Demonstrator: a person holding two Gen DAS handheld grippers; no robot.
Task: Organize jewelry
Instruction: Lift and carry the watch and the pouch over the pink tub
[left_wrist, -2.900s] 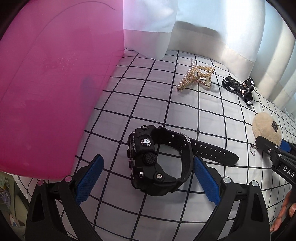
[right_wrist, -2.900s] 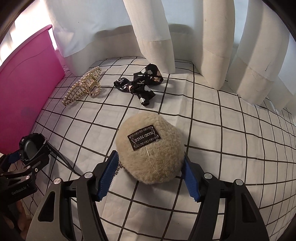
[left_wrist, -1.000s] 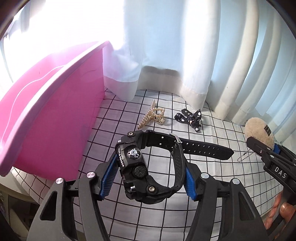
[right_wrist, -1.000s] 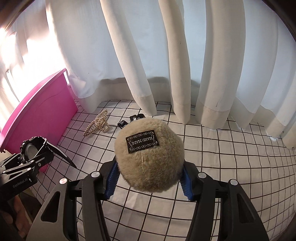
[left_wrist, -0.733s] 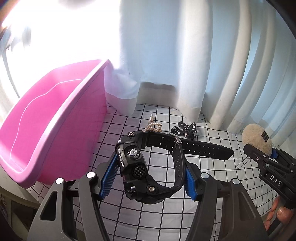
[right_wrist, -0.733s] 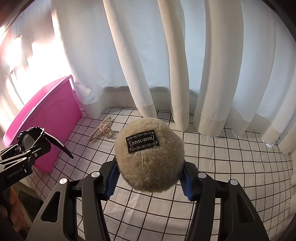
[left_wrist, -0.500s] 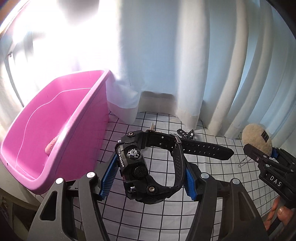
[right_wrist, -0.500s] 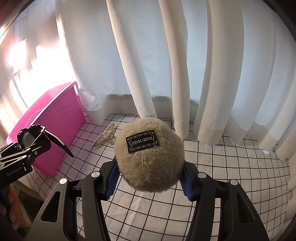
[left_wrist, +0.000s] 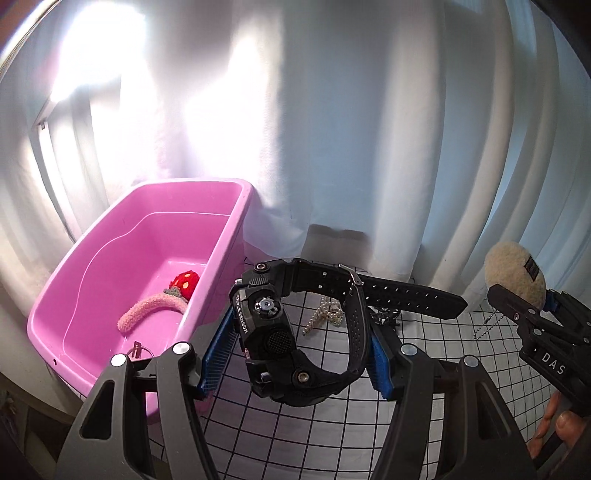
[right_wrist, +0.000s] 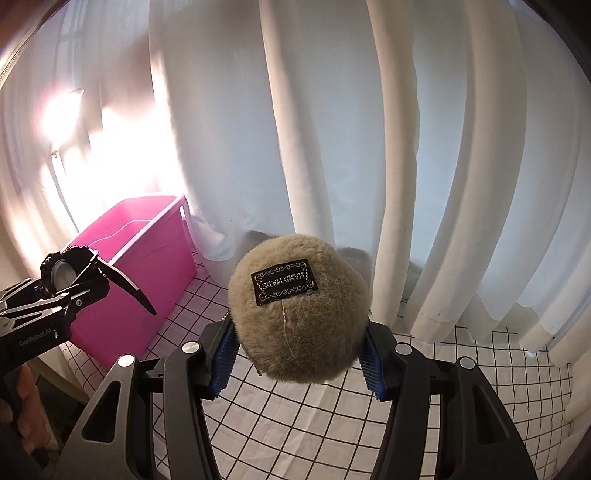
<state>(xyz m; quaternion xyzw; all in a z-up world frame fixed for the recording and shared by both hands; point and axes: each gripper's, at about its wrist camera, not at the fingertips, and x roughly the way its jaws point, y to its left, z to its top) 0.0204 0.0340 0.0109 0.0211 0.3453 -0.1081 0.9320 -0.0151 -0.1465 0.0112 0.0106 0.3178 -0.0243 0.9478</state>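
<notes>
Both grippers have risen off the checked cloth (left_wrist: 436, 373): left gripper (left_wrist: 301, 354) clamps the black watch (left_wrist: 295, 332), right gripper (right_wrist: 297, 354) squeezes the fluffy pompom (right_wrist: 297, 314), held high to clear the pink tub's (left_wrist: 236, 221) near-left rim.

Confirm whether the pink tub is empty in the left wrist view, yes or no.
No: the pink tub holds a fuzzy pink band with a red strawberry charm on its floor.
</notes>
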